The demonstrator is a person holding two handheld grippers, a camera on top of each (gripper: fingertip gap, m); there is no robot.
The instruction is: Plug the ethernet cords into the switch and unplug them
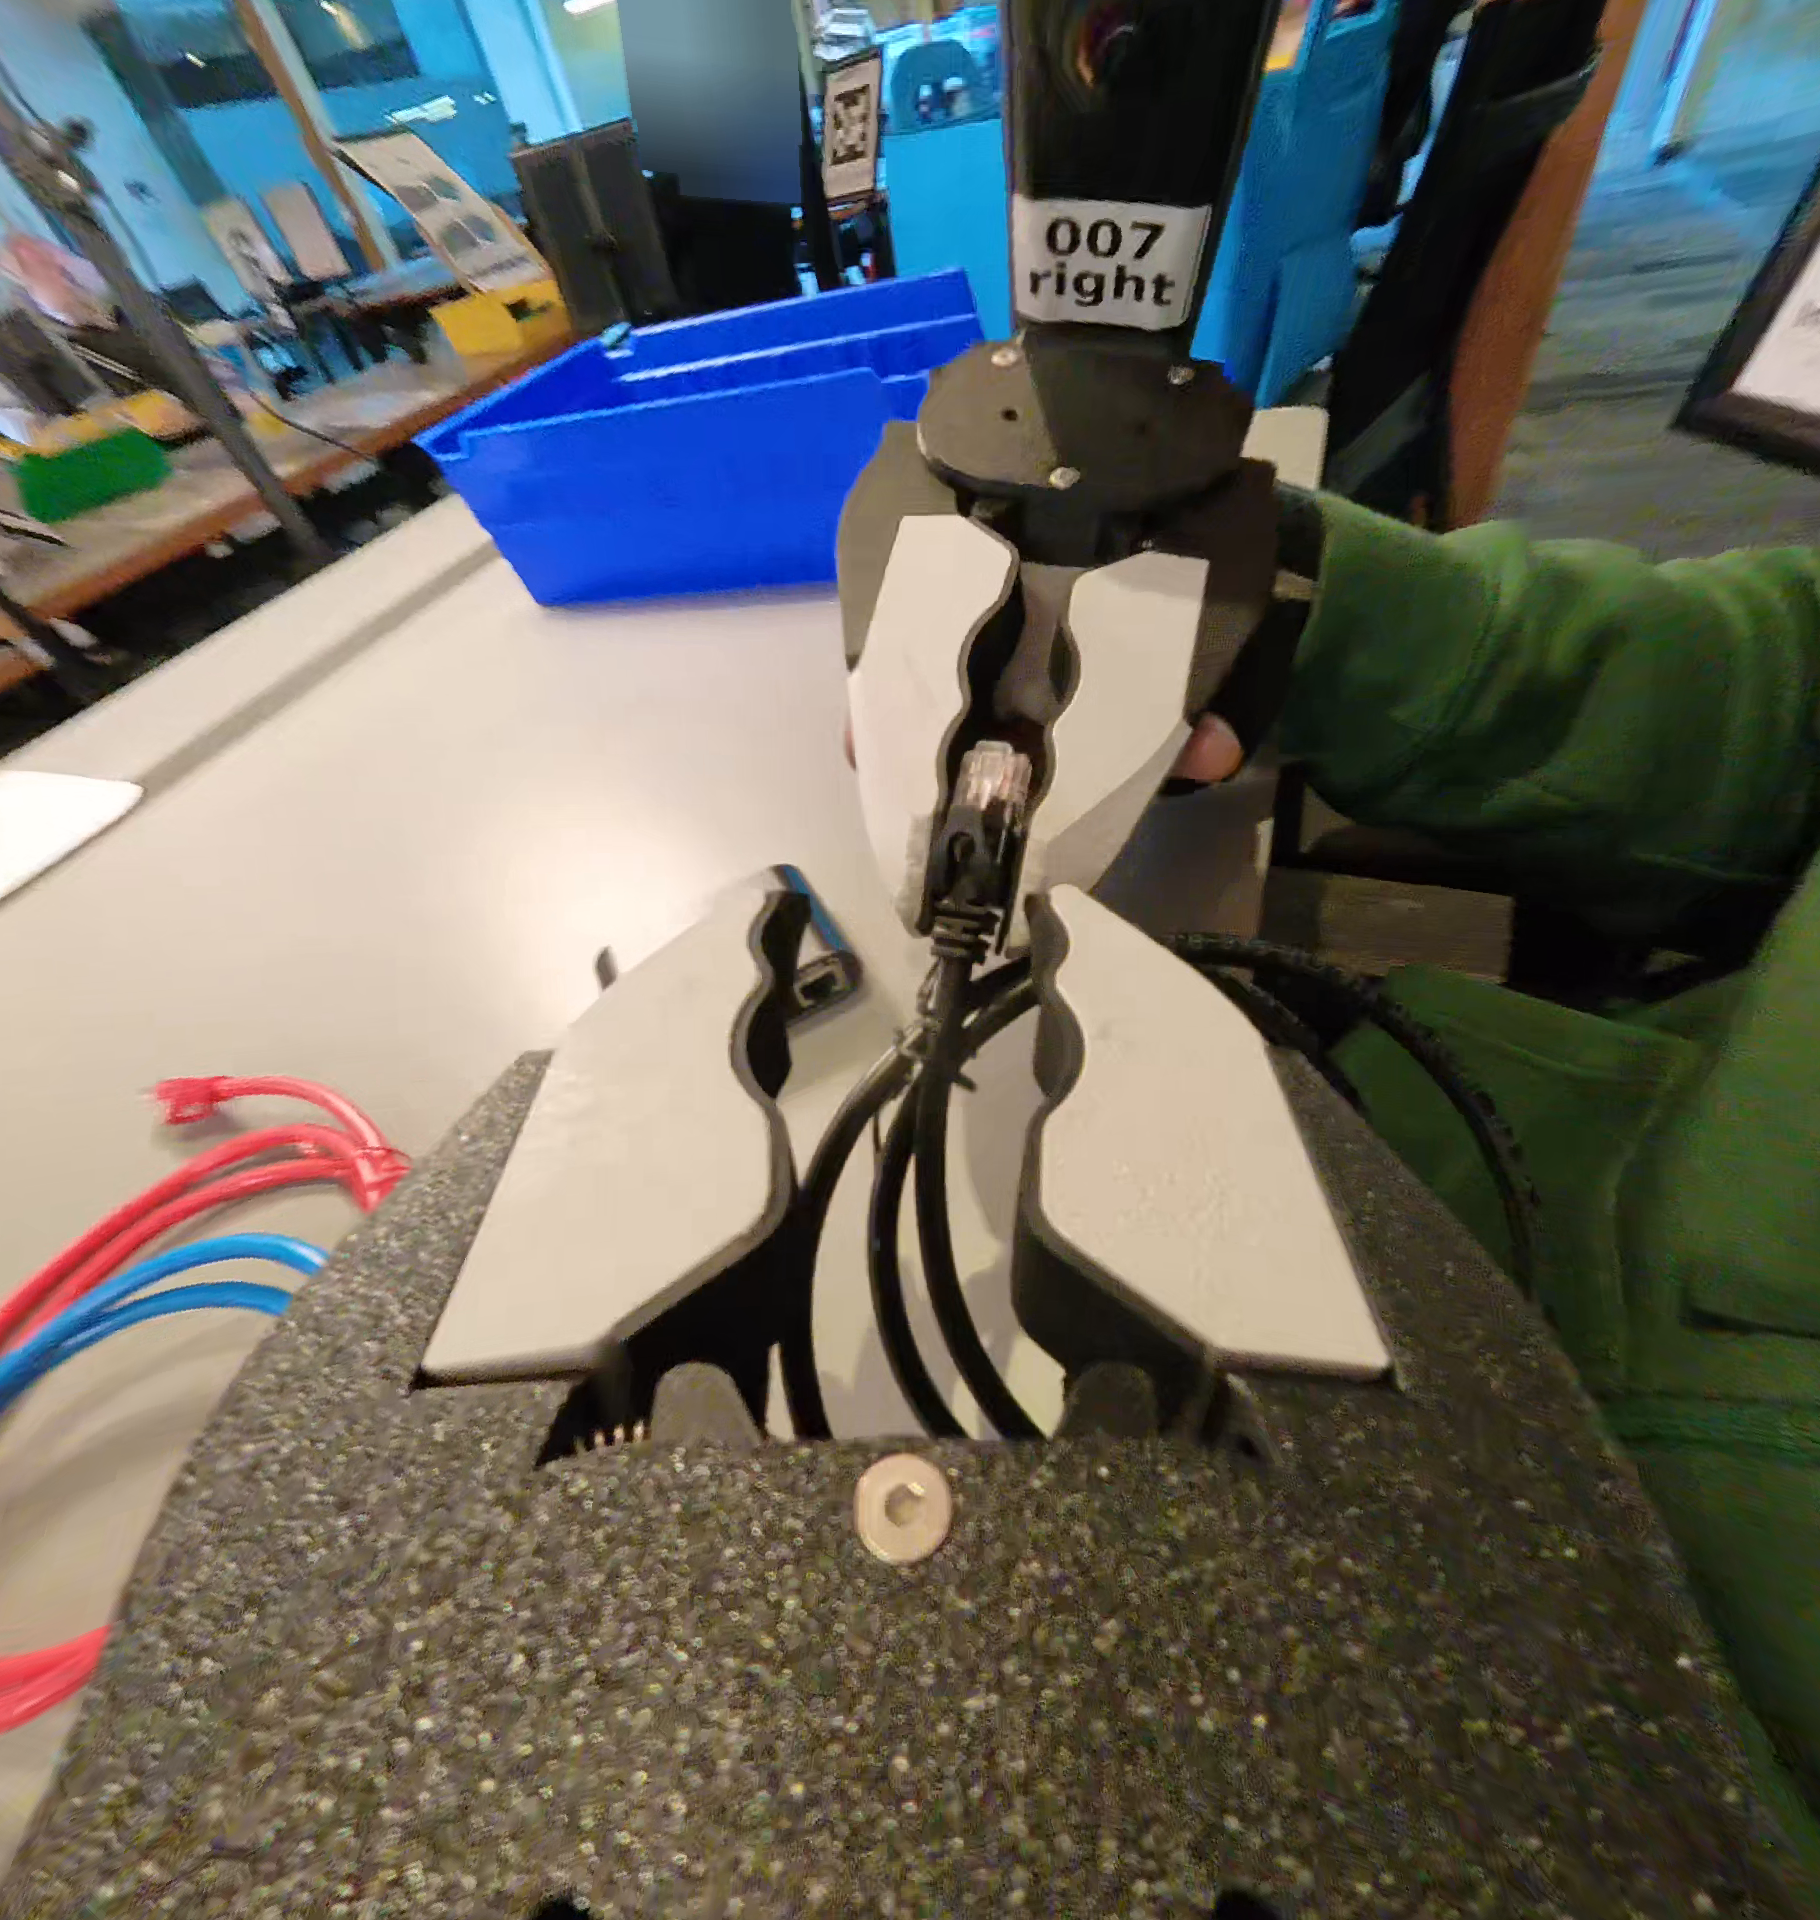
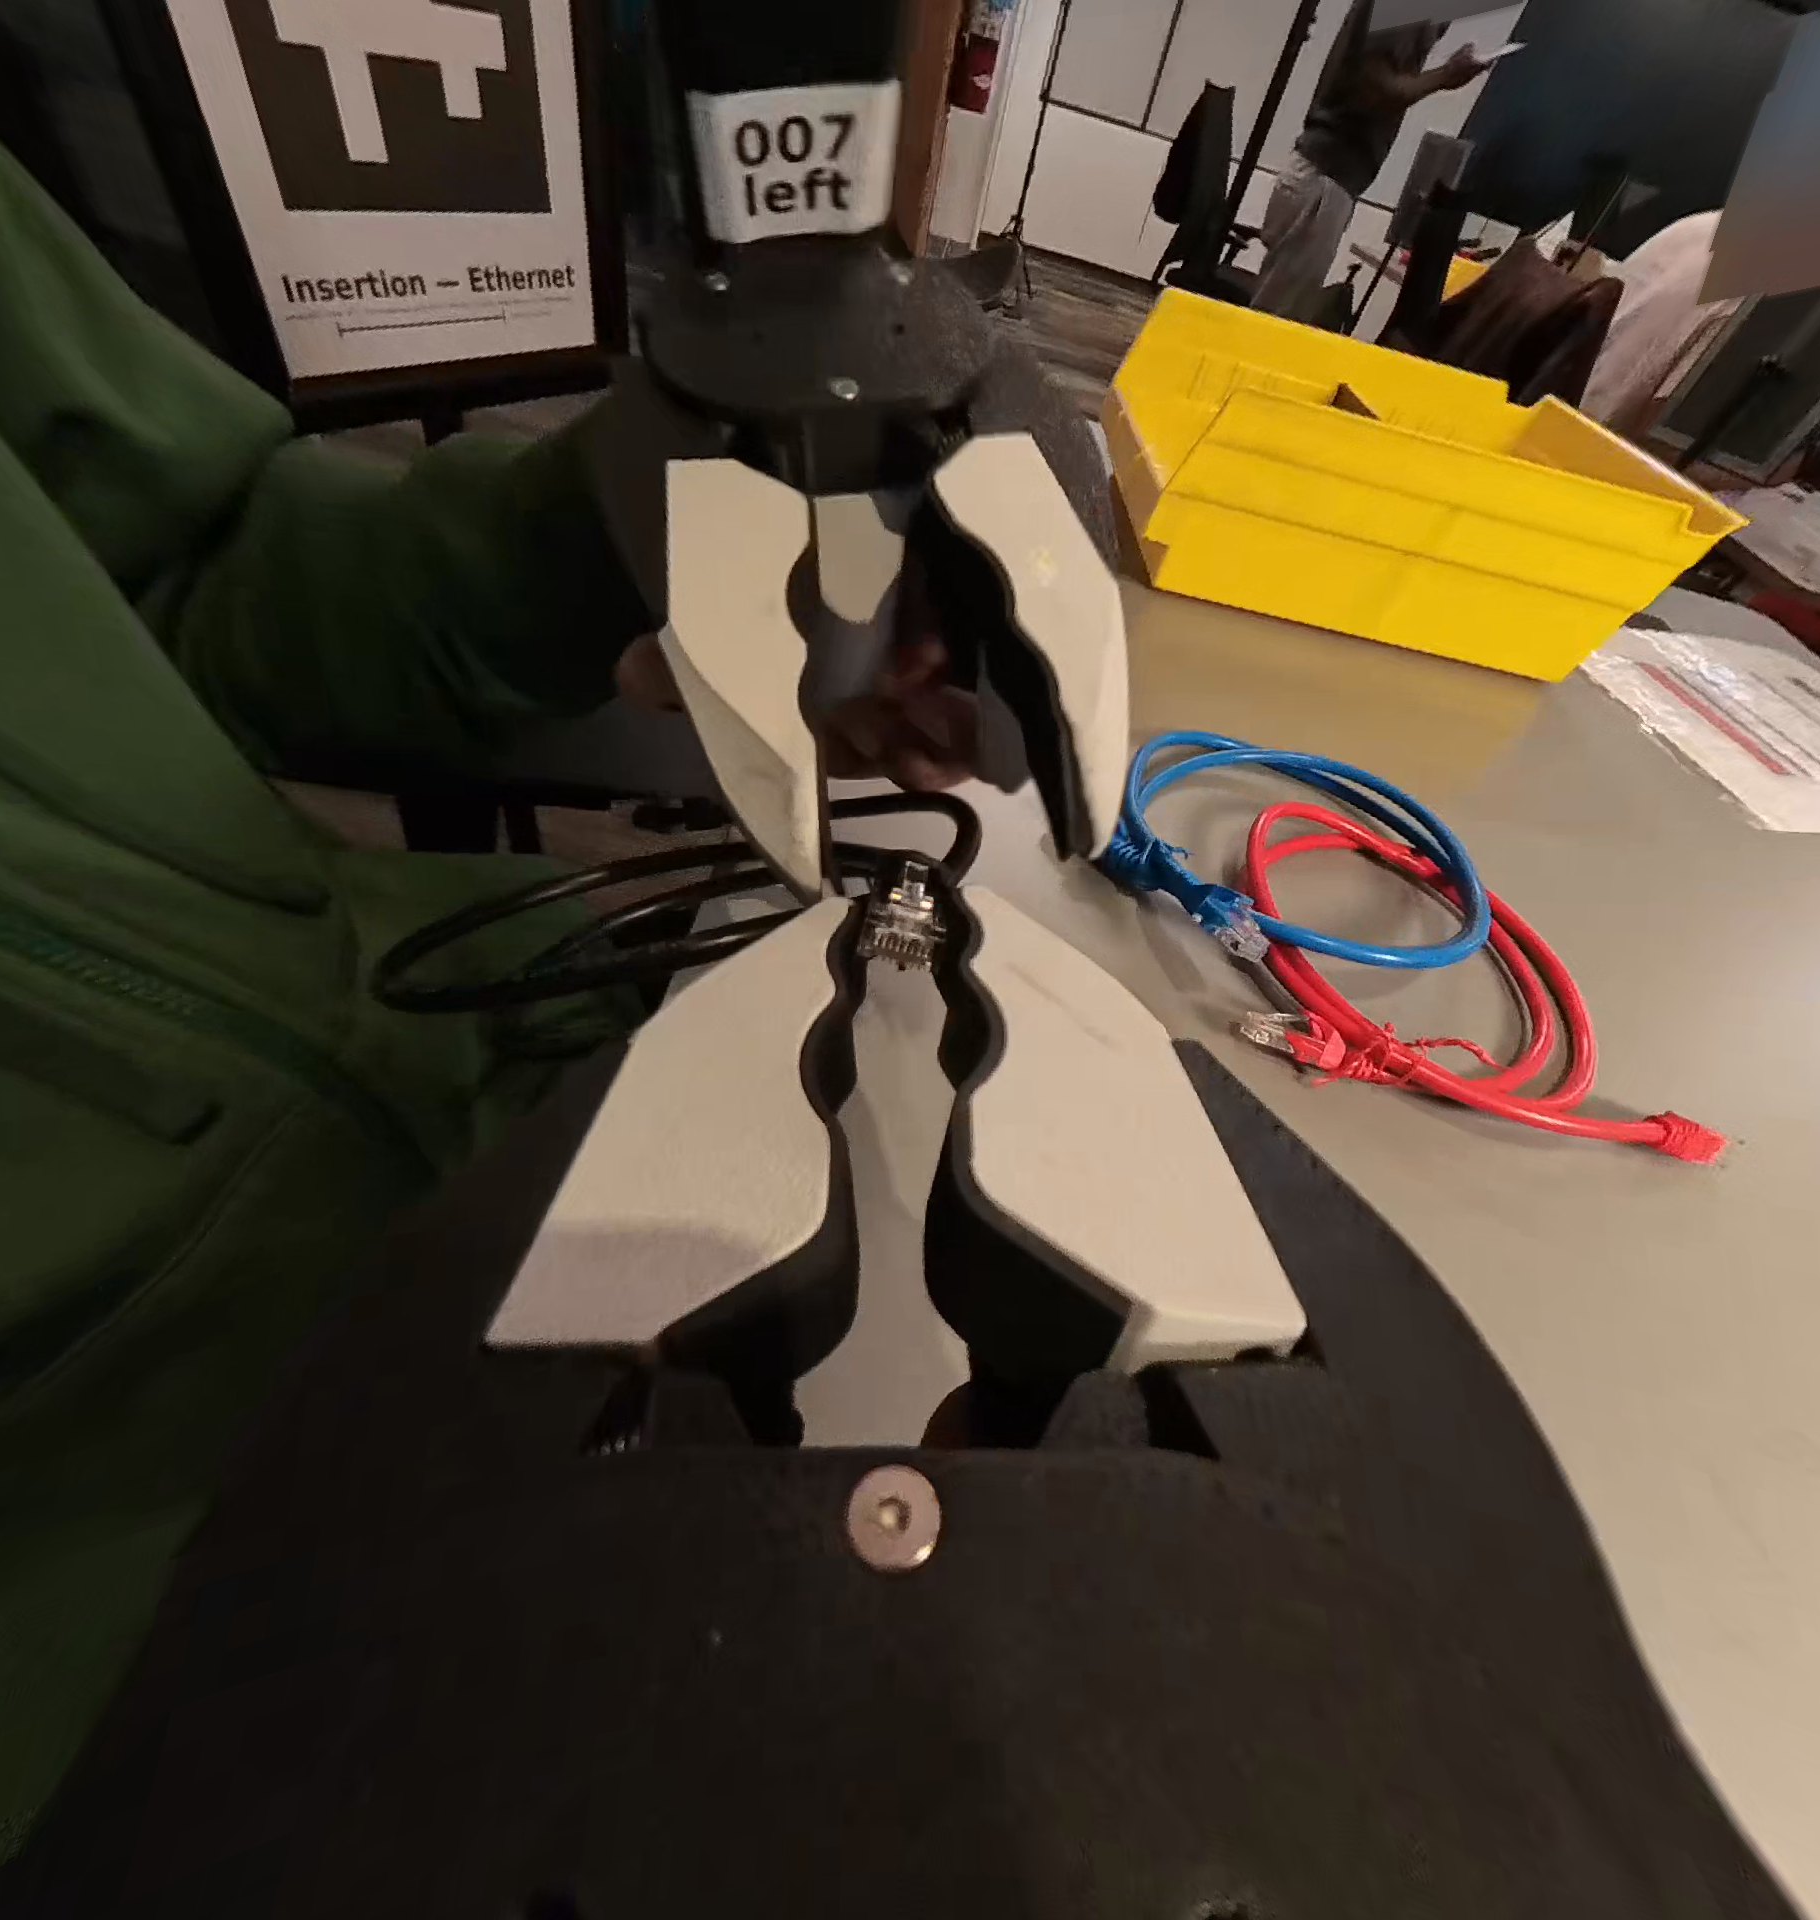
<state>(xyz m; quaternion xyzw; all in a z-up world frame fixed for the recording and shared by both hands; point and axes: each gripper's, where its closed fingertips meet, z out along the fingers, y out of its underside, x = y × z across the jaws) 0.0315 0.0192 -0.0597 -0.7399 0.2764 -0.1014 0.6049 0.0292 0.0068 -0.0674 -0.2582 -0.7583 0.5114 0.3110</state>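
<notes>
My right gripper (image 2: 906, 914) is shut on the clear plug (image 2: 898, 920) of a black ethernet cord and holds it above the grey table. In the left wrist view, the right gripper (image 1: 989, 821) comes in from above with the plug (image 1: 992, 774) pointing up between its fingers. My left gripper (image 1: 916, 904) is open, and the black cord (image 1: 937, 1143) hangs through the gap between its fingers. It faces the right gripper, tip to tip (image 2: 947, 862). A small dark switch (image 1: 818, 961) with an open port lies on the table just behind the left finger.
Coiled red cords (image 2: 1353, 1055) and blue cords (image 2: 1211, 902) lie on the table to one side, also in the left wrist view (image 1: 262, 1153). A blue bin (image 1: 698, 468), a yellow bin (image 2: 1405, 520), paper sheets (image 2: 1737, 717) and a framed sign (image 2: 418, 187) stand around. Green sleeves hold both grippers. Less than 4 cm separates the two grippers' tips. The right tips stand about 10 cm off the small dark switch (image 1: 818, 961).
</notes>
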